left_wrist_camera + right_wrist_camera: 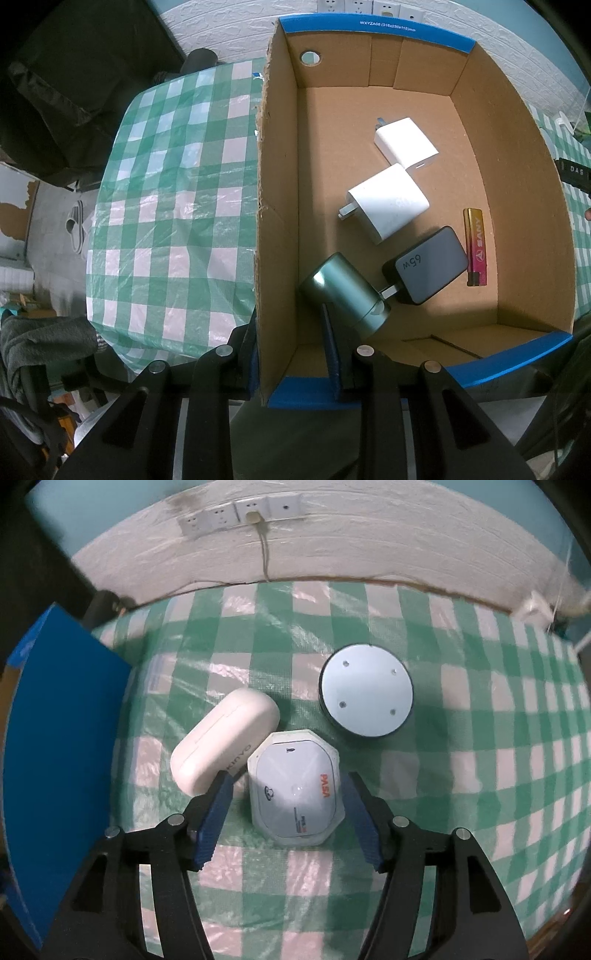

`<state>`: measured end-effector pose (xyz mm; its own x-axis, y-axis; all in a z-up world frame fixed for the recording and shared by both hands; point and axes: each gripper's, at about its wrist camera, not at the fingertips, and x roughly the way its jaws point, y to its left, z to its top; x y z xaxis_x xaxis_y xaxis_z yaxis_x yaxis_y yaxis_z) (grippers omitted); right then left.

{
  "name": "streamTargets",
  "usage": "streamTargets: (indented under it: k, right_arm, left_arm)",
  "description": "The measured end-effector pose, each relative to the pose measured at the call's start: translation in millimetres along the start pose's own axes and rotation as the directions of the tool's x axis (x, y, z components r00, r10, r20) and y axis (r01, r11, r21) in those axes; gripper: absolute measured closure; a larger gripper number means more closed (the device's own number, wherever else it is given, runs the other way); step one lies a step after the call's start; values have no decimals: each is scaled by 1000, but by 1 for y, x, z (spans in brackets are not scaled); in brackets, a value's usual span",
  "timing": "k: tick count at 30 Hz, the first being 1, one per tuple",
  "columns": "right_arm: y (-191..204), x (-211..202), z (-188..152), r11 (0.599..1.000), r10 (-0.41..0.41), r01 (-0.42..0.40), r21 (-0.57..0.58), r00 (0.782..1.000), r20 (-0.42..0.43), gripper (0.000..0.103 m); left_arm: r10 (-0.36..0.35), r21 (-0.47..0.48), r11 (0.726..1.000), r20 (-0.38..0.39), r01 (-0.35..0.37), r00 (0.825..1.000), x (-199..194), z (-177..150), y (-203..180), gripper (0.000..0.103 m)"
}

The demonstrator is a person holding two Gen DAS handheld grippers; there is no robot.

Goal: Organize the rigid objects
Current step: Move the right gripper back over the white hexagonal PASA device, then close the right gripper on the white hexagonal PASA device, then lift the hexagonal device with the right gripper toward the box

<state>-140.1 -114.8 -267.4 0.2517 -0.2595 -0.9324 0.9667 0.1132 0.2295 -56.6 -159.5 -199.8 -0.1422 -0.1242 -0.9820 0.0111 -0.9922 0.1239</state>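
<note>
In the left wrist view a cardboard box [280,184] with blue edges holds two white chargers [388,206], a black 65W charger [428,266], a pink-and-gold lighter [476,247] and a green metal cylinder [343,291]. My left gripper [290,343] straddles the box's left wall with its jaws apart; one blue pad [330,343] is inside the box, just under the cylinder. In the right wrist view my right gripper [286,816] is open around a white octagonal case [295,790], pads on either side with gaps. A white oval case [221,738] touches it on the left.
A round black disc with a pale top [365,696] lies on the green checked tablecloth [461,775] beyond the octagonal case. The box's blue outer wall [55,738] stands at the left. Wall sockets [240,513] and a cable are behind the table.
</note>
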Motion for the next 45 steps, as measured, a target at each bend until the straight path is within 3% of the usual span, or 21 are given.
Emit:
streamTargets:
  k: [7, 9, 17, 29, 36, 45]
  right_arm:
    - [-4, 12, -4, 1000, -14, 14, -7, 999, -43, 39]
    - [-6, 15, -6, 1000, -24, 24, -1, 999, -43, 46]
    - [-10, 15, -6, 999, -34, 35, 11, 999, -41, 47]
    - [10, -28, -11, 1000, -18, 18, -1, 999, 28, 49]
    - [15, -47, -30, 1000, -18, 18, -17, 999, 42, 49]
    - [42, -72, -17, 998, -1, 6, -62, 996, 87, 49]
  left_arm:
    - [2, 1, 1000, -1, -2, 1000, 1, 3, 1, 76]
    - [2, 1, 1000, -1, -2, 1000, 1, 3, 1, 76]
    - [5, 1, 1000, -1, -5, 1000, 1, 3, 0, 76]
    - [1, -1, 1000, 3, -1, 1000, 1, 3, 1, 75]
    - [0, -1, 1000, 8, 0, 1000, 2, 2, 2, 75]
    - [-5, -2, 1000, 11, 5, 1000, 0, 2, 2, 75]
